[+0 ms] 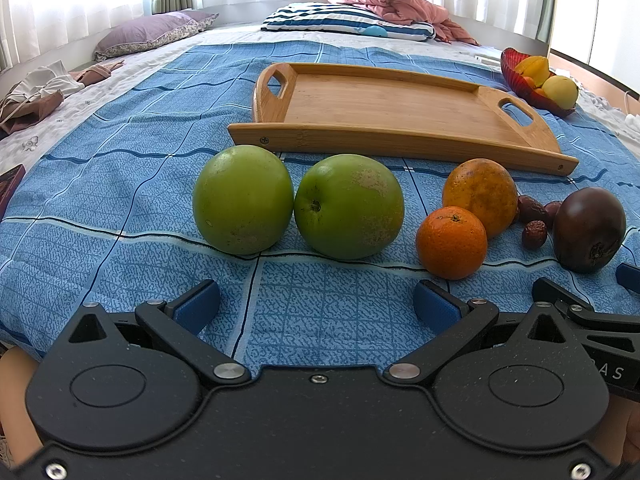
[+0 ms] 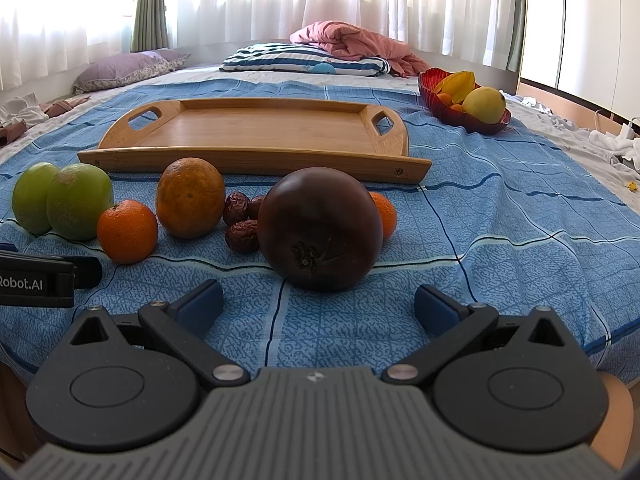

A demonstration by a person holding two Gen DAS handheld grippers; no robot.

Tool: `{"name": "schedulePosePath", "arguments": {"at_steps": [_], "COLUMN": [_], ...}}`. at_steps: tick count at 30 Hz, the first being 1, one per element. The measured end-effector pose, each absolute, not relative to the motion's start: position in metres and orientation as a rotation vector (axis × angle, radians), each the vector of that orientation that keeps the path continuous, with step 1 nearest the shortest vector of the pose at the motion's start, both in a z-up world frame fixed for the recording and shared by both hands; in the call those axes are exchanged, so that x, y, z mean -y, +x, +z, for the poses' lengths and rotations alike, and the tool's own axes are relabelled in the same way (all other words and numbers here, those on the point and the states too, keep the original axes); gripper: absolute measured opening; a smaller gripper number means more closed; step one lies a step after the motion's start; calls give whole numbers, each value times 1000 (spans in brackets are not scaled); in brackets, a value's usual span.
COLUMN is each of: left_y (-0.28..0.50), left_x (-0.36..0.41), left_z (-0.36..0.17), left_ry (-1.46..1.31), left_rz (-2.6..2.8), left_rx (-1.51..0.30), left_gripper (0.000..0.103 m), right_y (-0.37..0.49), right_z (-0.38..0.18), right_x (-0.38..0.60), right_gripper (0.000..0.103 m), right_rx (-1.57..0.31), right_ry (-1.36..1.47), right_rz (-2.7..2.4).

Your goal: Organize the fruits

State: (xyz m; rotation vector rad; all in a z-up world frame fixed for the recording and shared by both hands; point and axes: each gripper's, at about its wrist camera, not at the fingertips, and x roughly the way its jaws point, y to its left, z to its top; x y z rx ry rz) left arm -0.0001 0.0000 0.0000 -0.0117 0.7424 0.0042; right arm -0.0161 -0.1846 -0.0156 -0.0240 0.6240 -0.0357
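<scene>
Fingers: both pairs spread wide and empty; left gripper point(image 1: 316, 306) low centre of its view, right gripper point(image 2: 319, 304) low centre of its own.
Left green fruit point(image 1: 243, 199): centre-left of the left wrist view, touching the right green fruit point(image 1: 349, 206); the gap between them is shut, so I judge a grasp from the free outer side safer.
Small orange point(image 1: 451, 242): right of centre, leaning on the large orange point(image 1: 482, 196).
Dates point(image 1: 534, 220): small, further right, easy to knock.
Dark round fruit point(image 2: 320, 228): dead centre of the right wrist view, just ahead of the open fingers; likely first pick, close gently.
Wooden tray point(image 2: 256, 160): empty, upper centre, behind the row on the bed.
Red bowl point(image 2: 444, 114): upper right, already holding fruit.
</scene>
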Motion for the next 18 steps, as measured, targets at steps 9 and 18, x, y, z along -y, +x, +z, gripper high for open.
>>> {"name": "schedulePosePath", "arguments": {"at_steps": [9, 18], "left_y": [0, 0], "left_x": [0, 0], "left_z": [0, 0], "left_ry": [-11, -11], "left_rz": [4, 5], "left_rx": [-742, -742], "left_gripper": [103, 103], "right_y": [-17, -18], "right_z": [-16, -16], "right_x": [184, 184], "right_gripper": [103, 103], "right_rx": [-623, -622], "right_ry": [-24, -25], "right_rz": [-36, -36]}}
